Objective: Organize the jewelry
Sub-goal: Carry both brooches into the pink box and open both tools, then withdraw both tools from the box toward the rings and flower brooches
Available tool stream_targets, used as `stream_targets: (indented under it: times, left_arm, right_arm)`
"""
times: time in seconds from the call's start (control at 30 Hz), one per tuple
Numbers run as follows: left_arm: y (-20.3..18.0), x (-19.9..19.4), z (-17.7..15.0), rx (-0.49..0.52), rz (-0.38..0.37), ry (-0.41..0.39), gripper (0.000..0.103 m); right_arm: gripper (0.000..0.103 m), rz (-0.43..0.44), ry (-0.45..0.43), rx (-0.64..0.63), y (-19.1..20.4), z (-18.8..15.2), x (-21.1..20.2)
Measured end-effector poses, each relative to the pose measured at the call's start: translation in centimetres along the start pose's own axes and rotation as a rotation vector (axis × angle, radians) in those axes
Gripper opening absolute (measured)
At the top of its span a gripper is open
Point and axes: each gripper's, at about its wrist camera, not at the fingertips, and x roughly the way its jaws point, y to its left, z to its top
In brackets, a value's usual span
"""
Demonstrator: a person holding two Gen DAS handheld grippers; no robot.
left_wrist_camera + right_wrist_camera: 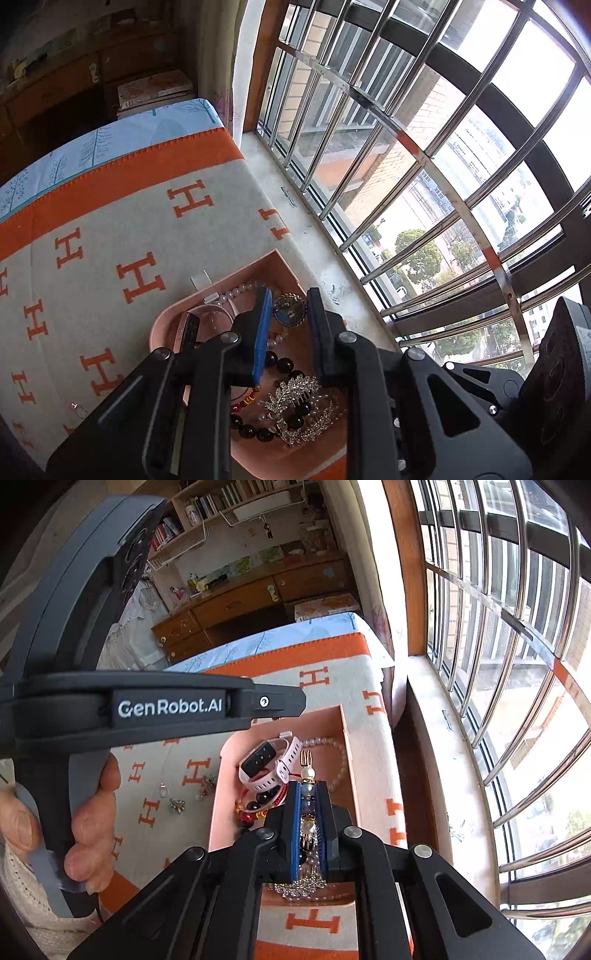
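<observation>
Left wrist: left tongs (pixel 286 317) apart, empty, above pink box (pixel 284 264) of jewelry on blanket. Right wrist: right tongs (pixel 309 812) clamped on beaded hairpin (pixel 307 771) over box; dangling chains could snag watch (pixel 264 764).

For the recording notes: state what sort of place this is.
Probably a bedroom or study in an upper-floor flat: a bed or table under an orange-and-grey blanket beside a barred window overlooking treetops, with a wooden desk and bookshelves behind. A pink jewelry tray sits on the blanket.
</observation>
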Motion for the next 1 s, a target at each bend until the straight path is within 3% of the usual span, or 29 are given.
stream_targets:
  times: [0.2, 0.23, 0.3, 0.37, 0.63, 1.0]
  left_arm:
    - [0.1, 3.8, -1.1, -0.013, -0.002, 0.093, 0.02]
    - [0.0, 4.2, -1.3, -0.014, -0.003, 0.105, 0.023]
    - [-0.1, 4.1, -1.8, -0.011, -0.002, 0.107, 0.039]
    - [0.0, 3.5, -2.2, -0.015, -0.008, 0.092, 0.044]
    - [0.5, -1.1, -4.3, -0.035, -0.015, 0.013, 0.044]
    - [3.2, -8.6, -8.6, -0.059, 0.058, -0.131, 0.044]
  right_arm:
    - [0.009, -0.027, 0.038, -0.007, -1.2, -1.8, 2.7]
    - [0.011, -0.021, 0.036, 0.001, -1.5, -2.1, 2.8]
    - [0.018, -0.008, 0.025, 0.017, -2.0, -2.3, 2.6]
    - [0.024, -0.003, 0.012, 0.028, -2.3, -2.5, 2.4]
    - [0.024, 0.036, 0.006, 0.032, -0.7, -3.7, 0.6]
    - [0.025, 0.055, 0.012, 0.04, 2.3, -5.2, -1.6]
